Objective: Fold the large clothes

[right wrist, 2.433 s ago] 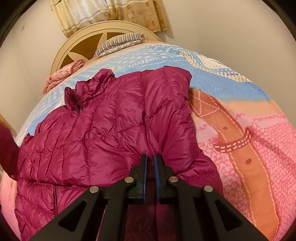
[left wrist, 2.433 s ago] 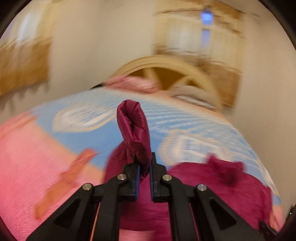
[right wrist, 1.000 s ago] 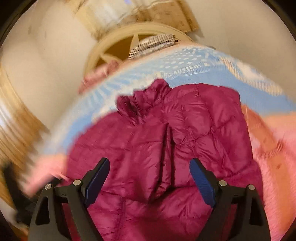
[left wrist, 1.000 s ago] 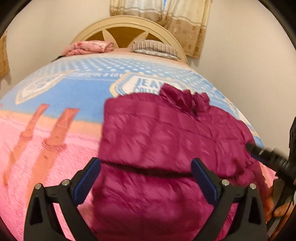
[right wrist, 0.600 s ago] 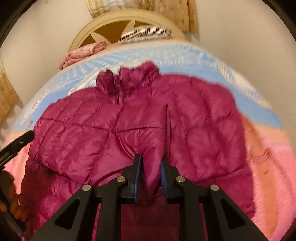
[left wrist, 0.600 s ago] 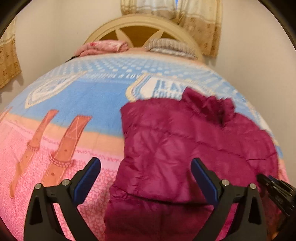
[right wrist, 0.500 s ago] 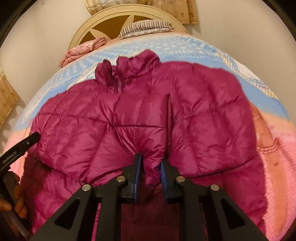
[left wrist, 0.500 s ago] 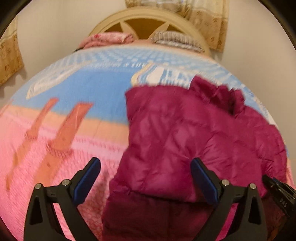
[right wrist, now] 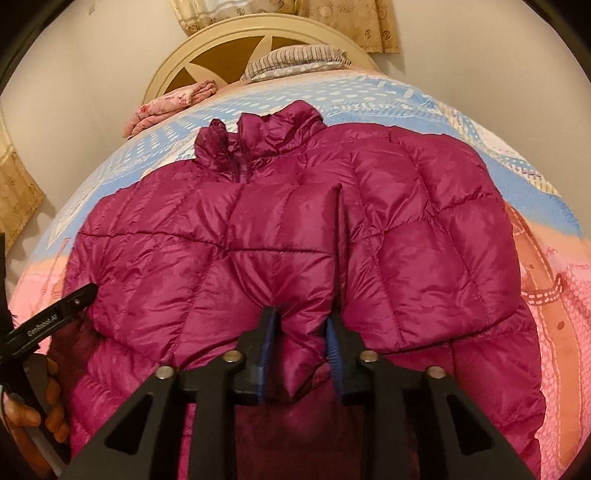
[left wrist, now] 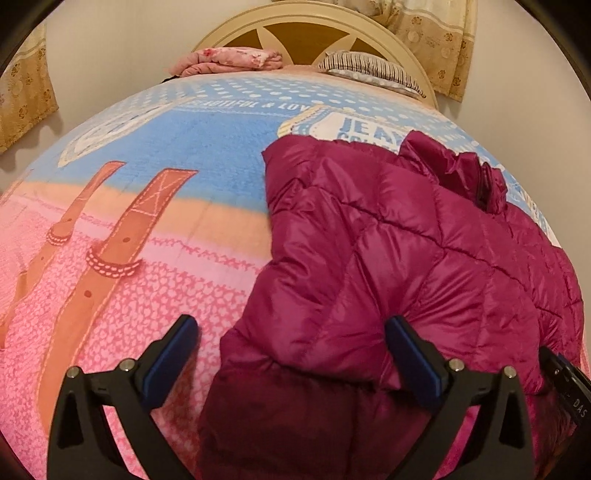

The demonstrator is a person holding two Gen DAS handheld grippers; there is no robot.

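A magenta quilted puffer jacket (right wrist: pixel 295 240) lies on the bed, collar toward the headboard, both sleeves folded in across its front. My right gripper (right wrist: pixel 301 332) is shut on the cuff end of the folded sleeve (right wrist: pixel 301 354) at the jacket's middle. In the left wrist view the same jacket (left wrist: pixel 388 258) fills the right half. My left gripper (left wrist: pixel 291 343) is open, its fingers either side of the jacket's left edge, holding nothing. The left gripper's finger (right wrist: pixel 55 314) also shows at the left of the right wrist view.
The bed carries a blue, orange and pink blanket (left wrist: pixel 147 177) with strap prints. A folded pink cloth (left wrist: pixel 229 61) and a striped pillow (left wrist: pixel 369 68) lie by the cream headboard (left wrist: pixel 306 22). Curtains hang behind. The blanket left of the jacket is bare.
My left gripper let go of the sleeve, opened and came down to the jacket's left edge. My right gripper opened, then shut on the folded sleeve's cuff.
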